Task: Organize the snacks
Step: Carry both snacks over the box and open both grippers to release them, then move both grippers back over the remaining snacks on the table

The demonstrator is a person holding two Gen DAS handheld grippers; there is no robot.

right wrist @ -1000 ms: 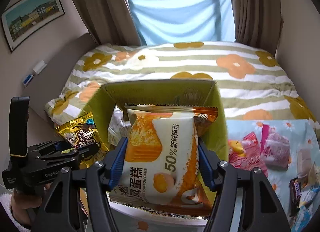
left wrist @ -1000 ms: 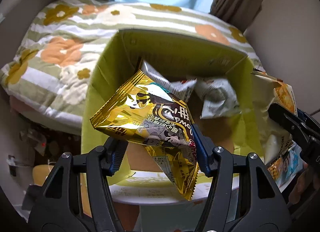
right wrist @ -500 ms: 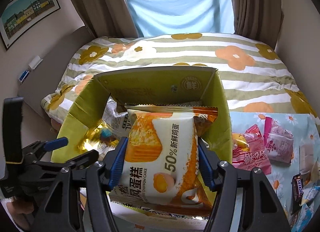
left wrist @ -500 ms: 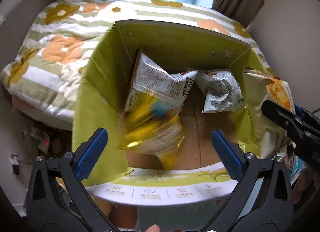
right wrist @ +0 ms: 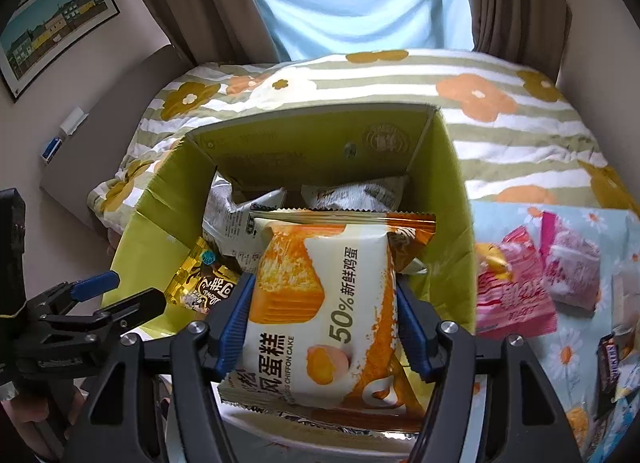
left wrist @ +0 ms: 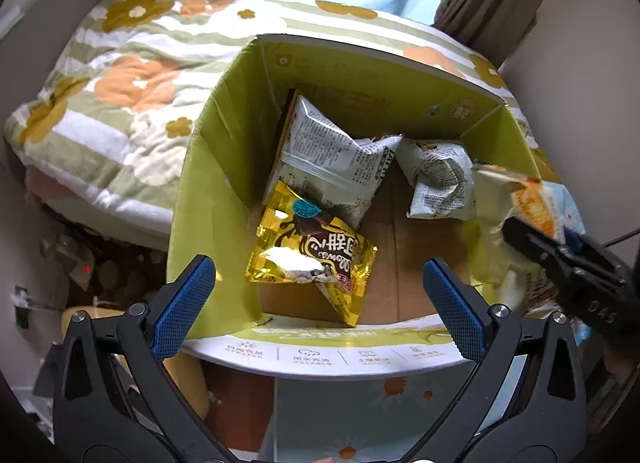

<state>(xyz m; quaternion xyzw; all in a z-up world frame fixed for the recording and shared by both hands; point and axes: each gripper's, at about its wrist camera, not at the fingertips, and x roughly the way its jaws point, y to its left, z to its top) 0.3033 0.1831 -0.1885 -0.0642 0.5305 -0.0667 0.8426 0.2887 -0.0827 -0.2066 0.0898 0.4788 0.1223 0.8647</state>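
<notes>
item: chiffon cake packet (right wrist: 320, 303), between right gripper (right wrist: 324, 327) pads as its jaws begin opening, poised over green box (left wrist: 208, 199); advice: lower, release onto bare floor. left gripper (left wrist: 316, 303) wide, empty; gold packet (left wrist: 312, 251) inside.

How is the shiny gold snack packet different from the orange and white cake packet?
The shiny gold snack packet lies loose on the floor of the green cardboard box; the orange and white chiffon cake packet is not lying in it, but gripped between the right tongs, which are starting to open. The gold packet has dark brown lettering; the cake packet shows a cake slice. The left tongs gape empty. Both are sealed snacks.
</notes>
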